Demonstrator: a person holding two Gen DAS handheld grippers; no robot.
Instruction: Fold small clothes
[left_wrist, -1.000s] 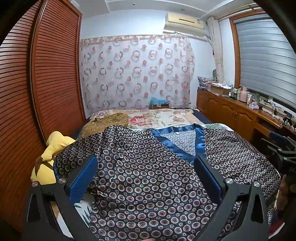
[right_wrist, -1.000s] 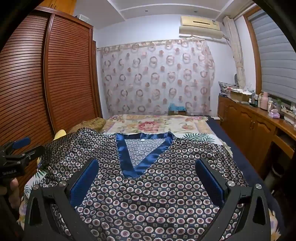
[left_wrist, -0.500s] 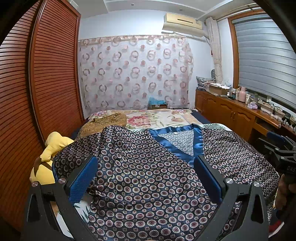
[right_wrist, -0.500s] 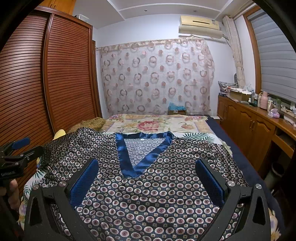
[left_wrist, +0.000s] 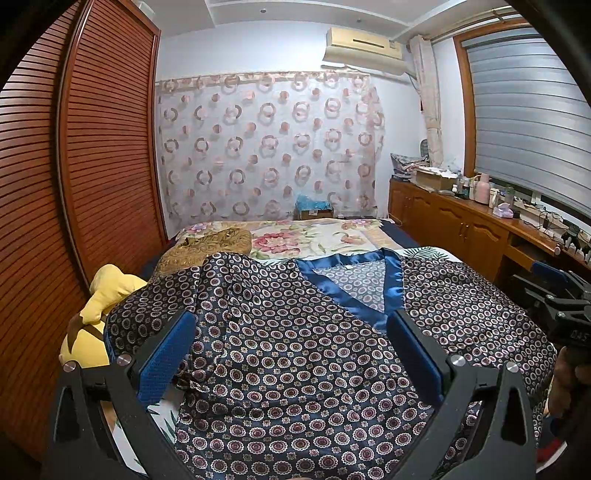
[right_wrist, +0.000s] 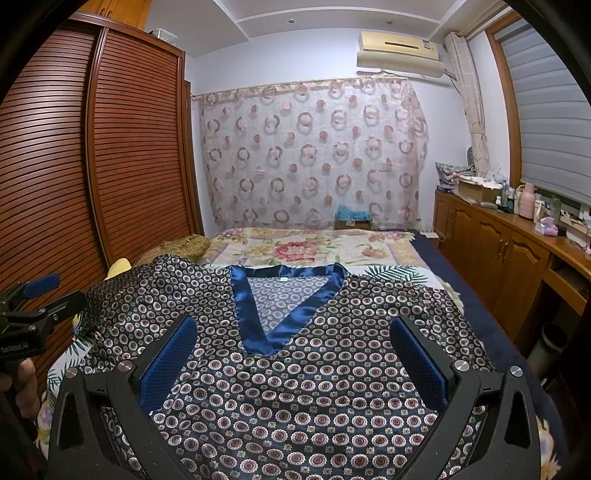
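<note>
A dark navy satin top with a circle print (left_wrist: 295, 350) (right_wrist: 314, 387) lies spread face up on the bed, its blue V-neck collar (left_wrist: 354, 284) (right_wrist: 280, 306) pointing toward me. Its left sleeve area is bunched and wrinkled. My left gripper (left_wrist: 291, 354) is open and empty, hovering above the top's left half. My right gripper (right_wrist: 291, 358) is open and empty, hovering above the chest below the V-neck. Each gripper shows at the edge of the other's view: the right one (left_wrist: 557, 295), the left one (right_wrist: 37, 299).
The bed has a floral cover (right_wrist: 314, 247). A yellow plush toy (left_wrist: 99, 306) and a brown patterned cushion (left_wrist: 207, 247) lie at the bed's left edge by the slatted wardrobe (left_wrist: 92, 166). A wooden cabinet with clutter (right_wrist: 517, 236) runs along the right wall.
Both grippers have shifted only slightly over the top; the view barely drifts. The garment has not moved.
</note>
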